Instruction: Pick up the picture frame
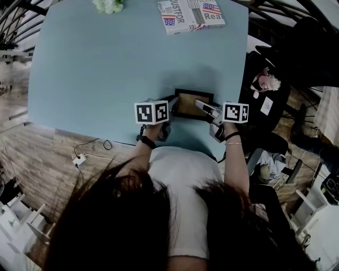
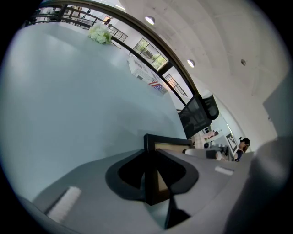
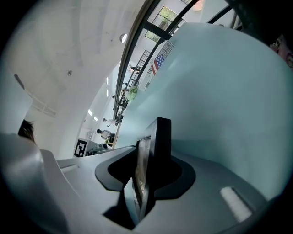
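Hair [image 1: 132, 222] (dark), forearms [image 1: 237, 159] forward, left claw [image 2: 152, 176], right claw [image 3: 145, 178] pinching picture frame [image 1: 189, 105]

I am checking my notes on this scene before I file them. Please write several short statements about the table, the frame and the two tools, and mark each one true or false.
1. The picture frame sits near the edge of the table that is closest to the person. True.
2. The left tool hangs empty, far from the frame. False: the frame's left side stands between its jaws, which are closed on it.
3. A magazine printed with flags lies at the table's far edge. True.
4. The white flowers lie touching the frame. False: they are at the far edge, well apart from it.
5. The right tool grips the frame's right side. True.
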`<move>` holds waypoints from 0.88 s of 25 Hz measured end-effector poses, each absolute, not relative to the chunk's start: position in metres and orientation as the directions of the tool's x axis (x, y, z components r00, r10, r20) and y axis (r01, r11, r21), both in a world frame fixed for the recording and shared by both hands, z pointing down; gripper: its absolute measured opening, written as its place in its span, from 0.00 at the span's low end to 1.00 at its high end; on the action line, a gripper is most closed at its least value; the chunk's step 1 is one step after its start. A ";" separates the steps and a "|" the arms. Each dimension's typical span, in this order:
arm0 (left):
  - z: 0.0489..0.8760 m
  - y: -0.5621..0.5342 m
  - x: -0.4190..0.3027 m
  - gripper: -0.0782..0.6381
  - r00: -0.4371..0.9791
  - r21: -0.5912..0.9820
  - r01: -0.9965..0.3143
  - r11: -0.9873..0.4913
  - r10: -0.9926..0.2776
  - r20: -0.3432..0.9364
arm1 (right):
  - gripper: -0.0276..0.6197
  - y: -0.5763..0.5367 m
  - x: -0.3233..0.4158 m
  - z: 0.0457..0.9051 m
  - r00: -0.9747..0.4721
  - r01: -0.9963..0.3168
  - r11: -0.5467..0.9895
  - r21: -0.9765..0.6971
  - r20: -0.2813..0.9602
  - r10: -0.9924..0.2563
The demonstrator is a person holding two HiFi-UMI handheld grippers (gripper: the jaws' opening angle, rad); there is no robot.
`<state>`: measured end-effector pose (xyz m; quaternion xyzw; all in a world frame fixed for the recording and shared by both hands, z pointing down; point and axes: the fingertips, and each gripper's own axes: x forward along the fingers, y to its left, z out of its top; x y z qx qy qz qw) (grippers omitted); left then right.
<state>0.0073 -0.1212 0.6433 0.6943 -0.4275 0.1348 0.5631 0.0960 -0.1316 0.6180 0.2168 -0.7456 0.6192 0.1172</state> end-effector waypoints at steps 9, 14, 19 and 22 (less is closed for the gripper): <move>0.644 -0.121 0.007 0.30 0.599 0.669 -0.743 0.002 -0.443 0.667 | 0.07 -0.135 0.092 0.606 -0.913 -0.372 0.112 -0.921 0.341 -0.225; 0.644 -0.122 0.007 0.30 0.596 0.667 -0.745 0.003 -0.446 0.668 | 0.06 -0.134 0.093 0.606 -0.914 -0.350 0.060 -0.935 0.327 -0.241; 0.643 -0.122 0.006 0.30 0.593 0.667 -0.745 0.006 -0.454 0.665 | 0.06 -0.137 0.091 0.601 -0.918 -0.346 0.094 -0.934 0.315 -0.242; 0.642 -0.122 0.006 0.30 0.596 0.674 -0.739 0.004 -0.461 0.657 | 0.06 -0.135 0.092 0.600 -0.916 -0.343 0.069 -0.937 0.317 -0.246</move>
